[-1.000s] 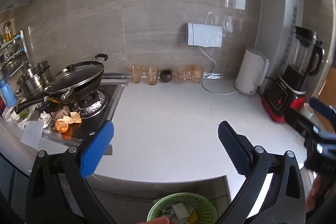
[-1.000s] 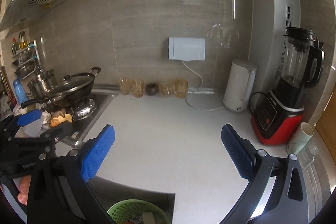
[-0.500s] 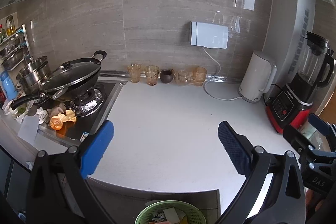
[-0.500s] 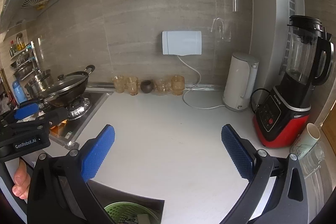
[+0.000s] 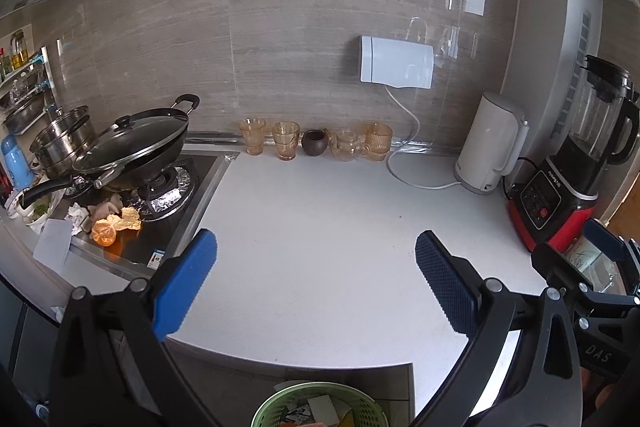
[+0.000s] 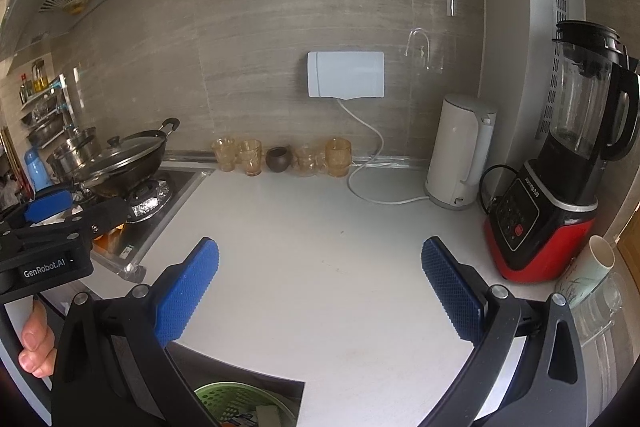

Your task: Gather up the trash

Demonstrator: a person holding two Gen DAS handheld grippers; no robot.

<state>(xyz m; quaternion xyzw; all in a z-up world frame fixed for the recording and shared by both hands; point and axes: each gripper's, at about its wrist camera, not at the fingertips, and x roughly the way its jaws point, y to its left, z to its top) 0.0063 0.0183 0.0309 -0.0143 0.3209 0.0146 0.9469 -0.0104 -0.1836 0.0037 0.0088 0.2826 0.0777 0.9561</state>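
Note:
Orange peels (image 5: 114,227) and crumpled tissue (image 5: 78,215) lie on the stove's front edge, left in the left wrist view. A green waste basket (image 5: 320,405) holding scraps sits low below the counter edge; the right wrist view shows it as green basket (image 6: 236,403). My left gripper (image 5: 316,281) hangs open over the white counter (image 5: 320,227), nothing between its blue pads. My right gripper (image 6: 320,283) is open too, empty, above the same counter. Each gripper shows in the other's view: the right one (image 5: 592,259) and the left one (image 6: 68,211).
A lidded black wok (image 5: 136,147) and a steel pot (image 5: 60,143) stand on the stove. Amber glasses (image 5: 286,140) line the back wall. A white kettle (image 5: 490,143) and a red blender (image 5: 572,183) stand right. A paper cup (image 6: 588,271) lies beside the blender.
Both grippers have risen and pulled back a little from the counter, so the basket sits lower in view. Both stay open and empty.

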